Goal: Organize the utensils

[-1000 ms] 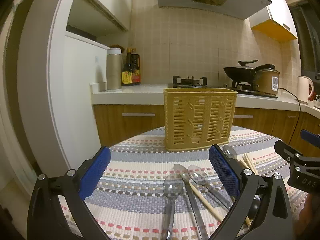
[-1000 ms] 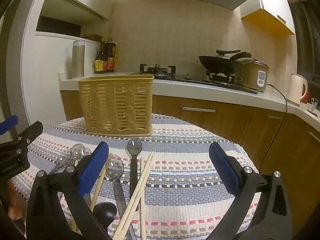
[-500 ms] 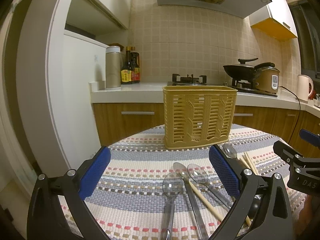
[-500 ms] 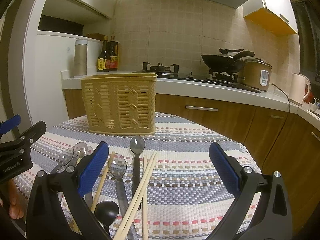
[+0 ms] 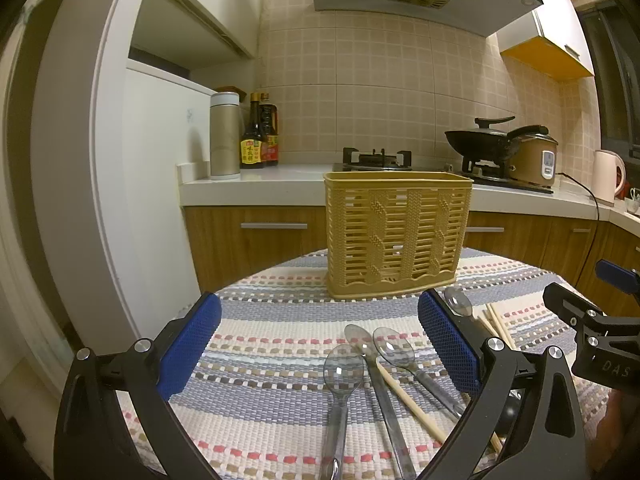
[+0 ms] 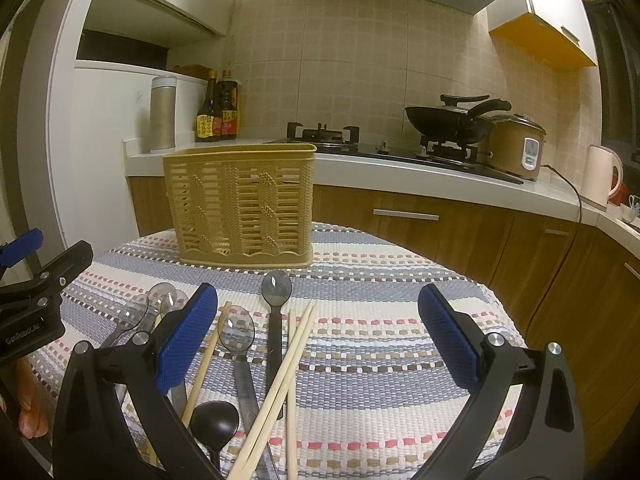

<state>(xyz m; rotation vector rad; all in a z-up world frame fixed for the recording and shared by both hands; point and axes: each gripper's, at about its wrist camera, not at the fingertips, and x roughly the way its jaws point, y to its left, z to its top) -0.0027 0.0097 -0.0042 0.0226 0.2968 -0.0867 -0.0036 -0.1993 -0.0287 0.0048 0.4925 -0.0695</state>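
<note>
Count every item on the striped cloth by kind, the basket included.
Clear spoons: 3
Dark-handled spoon: 1
Black spoon: 1
Wooden chopsticks: 4
Yellow utensil basket: 1
Total: 10

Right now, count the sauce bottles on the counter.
2. Both stand on the counter beside the steel flask: the front bottle, and the rear bottle close behind to its right.
</note>
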